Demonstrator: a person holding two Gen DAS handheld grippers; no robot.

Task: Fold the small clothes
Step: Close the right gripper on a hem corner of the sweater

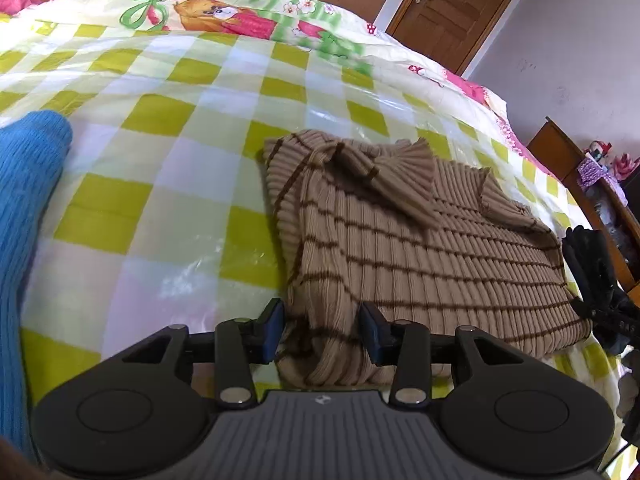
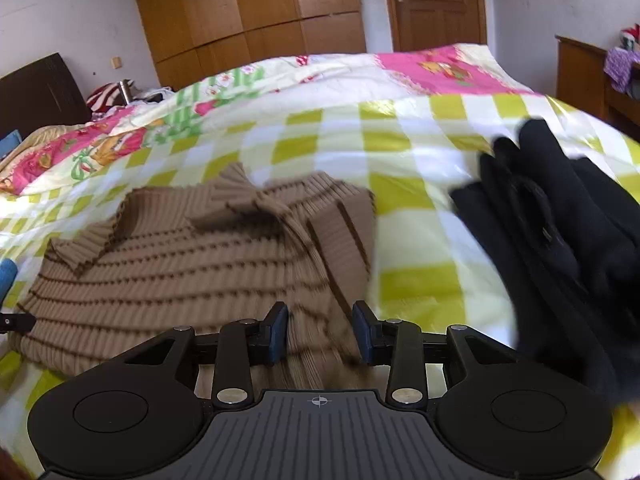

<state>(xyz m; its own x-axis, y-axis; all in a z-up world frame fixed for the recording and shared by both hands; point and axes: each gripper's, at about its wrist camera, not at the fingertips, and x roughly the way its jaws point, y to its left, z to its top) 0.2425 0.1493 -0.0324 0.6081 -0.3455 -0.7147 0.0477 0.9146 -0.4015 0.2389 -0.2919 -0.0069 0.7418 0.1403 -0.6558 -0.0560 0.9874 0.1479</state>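
A tan ribbed sweater with thin brown stripes (image 1: pixel 420 248) lies partly folded on the checked bedspread (image 1: pixel 160 128), sleeves laid over its upper part. My left gripper (image 1: pixel 323 330) is open, its blue pads either side of the sweater's near left corner. In the right wrist view the same sweater (image 2: pixel 192 272) lies to the left and centre. My right gripper (image 2: pixel 320 330) is open over the sweater's near right edge. Neither gripper clamps the cloth.
A blue knitted garment (image 1: pixel 28 208) lies at the far left. A black garment (image 2: pixel 560 232) lies on the bed to the right of the sweater. A wooden wardrobe (image 2: pixel 248 16) and door (image 2: pixel 436 4) stand behind the bed; a wooden cabinet (image 1: pixel 568 160) stands at its right.
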